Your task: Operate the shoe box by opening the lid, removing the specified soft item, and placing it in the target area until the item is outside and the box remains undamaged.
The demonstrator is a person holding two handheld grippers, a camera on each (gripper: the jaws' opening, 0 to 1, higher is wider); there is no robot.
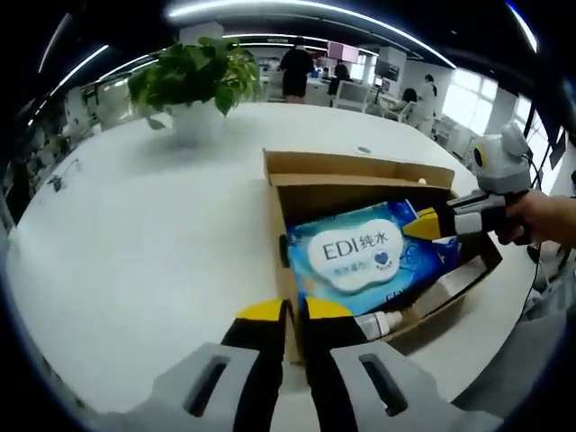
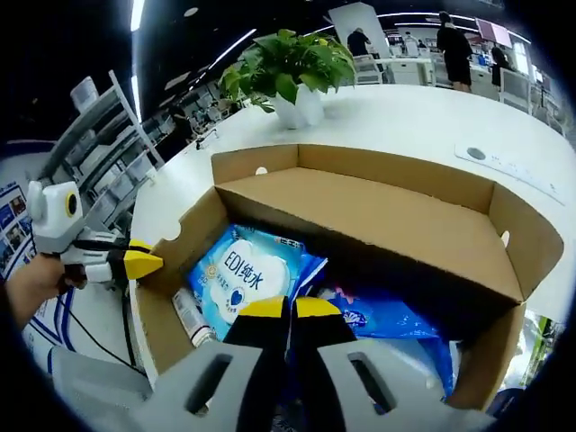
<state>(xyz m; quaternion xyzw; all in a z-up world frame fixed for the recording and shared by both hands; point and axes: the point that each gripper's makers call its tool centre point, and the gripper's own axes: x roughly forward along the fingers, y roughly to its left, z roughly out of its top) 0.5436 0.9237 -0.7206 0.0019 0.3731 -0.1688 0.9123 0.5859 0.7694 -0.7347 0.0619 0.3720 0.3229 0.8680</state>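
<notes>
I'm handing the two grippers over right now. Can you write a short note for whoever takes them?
Left gripper: jaws shut, empty, at the near wall of the shoe box.
Right gripper: jaws shut, empty, over the box interior.
Lid flap is open and standing up; box looks undamaged.
The blue wet wipes pack lies inside, with a small bottle beside it.
Left: grasp the pack, lift it out, set it on the white table.

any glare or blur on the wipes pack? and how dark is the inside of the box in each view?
Left gripper view: wipes pack sharp, label readable, slight sheen only; table bright white, edges bowed by fisheye. Right gripper view: shoe box interior shadowed under the lid, blue packs dimmer there; potted plant crisp; ceiling lights streak.
</notes>
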